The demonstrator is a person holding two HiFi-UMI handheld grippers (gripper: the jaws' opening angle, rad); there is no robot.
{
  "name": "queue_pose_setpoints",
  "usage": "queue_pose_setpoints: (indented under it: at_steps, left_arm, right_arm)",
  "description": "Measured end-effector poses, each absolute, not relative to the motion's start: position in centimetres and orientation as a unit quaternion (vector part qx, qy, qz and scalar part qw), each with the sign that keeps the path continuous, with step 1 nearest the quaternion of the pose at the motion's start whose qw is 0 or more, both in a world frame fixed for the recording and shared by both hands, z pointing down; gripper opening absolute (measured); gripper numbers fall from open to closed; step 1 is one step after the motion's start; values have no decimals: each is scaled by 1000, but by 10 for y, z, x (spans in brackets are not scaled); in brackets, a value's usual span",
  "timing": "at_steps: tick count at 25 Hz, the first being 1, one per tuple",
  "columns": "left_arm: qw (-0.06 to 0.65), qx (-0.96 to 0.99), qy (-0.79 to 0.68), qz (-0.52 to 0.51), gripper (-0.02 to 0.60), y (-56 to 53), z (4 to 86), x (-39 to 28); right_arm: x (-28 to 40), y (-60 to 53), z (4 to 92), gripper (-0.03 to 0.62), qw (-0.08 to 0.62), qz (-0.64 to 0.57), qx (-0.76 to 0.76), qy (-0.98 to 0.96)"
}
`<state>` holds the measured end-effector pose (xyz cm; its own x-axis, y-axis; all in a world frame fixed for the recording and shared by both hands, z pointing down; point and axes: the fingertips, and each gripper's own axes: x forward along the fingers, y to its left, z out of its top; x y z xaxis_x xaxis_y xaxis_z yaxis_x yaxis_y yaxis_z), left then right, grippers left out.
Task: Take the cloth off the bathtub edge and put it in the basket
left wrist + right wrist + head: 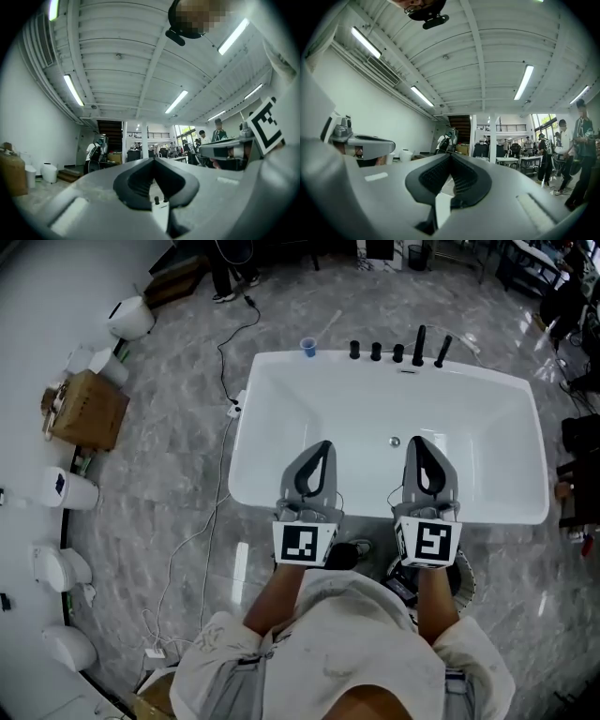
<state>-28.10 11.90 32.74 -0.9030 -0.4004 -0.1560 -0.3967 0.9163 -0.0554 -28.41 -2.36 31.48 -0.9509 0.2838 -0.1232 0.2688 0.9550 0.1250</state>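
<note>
A person is standing at the near long side of a white bathtub (pixel 281 381), seen from above, and is holding a gripper in each hand over the tub's near rim. The left gripper (pixel 324 444) is pointing toward the tub's far side, with its fingers pressing together at the tips and nothing between them. Just beside it, the right gripper (pixel 419 440) is pointing the same way – its fingers are also meeting tip to tip, gripping nothing.

A wire basket (pixel 466 579) is sitting on the floor just outside the tub's near rim, below the right gripper and partly hidden by the person's arm. Something dark is lying inside it, but whether this is the cloth cannot be told.

On the tub's far rim a row of black taps (pixel 397 351) is standing, and a small blue cup (pixel 308 347) is sitting toward that rim's left corner. A cardboard box (pixel 89 409) is resting on the floor well to the left of the tub.
</note>
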Motion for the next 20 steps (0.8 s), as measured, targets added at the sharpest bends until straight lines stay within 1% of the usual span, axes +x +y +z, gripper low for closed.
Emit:
queue_pose_setpoints:
  at_steps: [3,7,20]
  left_arm:
    - [75,-182,981,-8,0,144,325,-280]
    - [82,-161,983,-3,0,160,318,-284]
    - [100,-176,979,-20,0,142,308,-295]
  right_arm:
    - [-286,-4,310,3,68,55,154,984]
    - [-291,7,305,3,73,62,166,981]
    - [-294,-13,305,3,71,64,150,984]
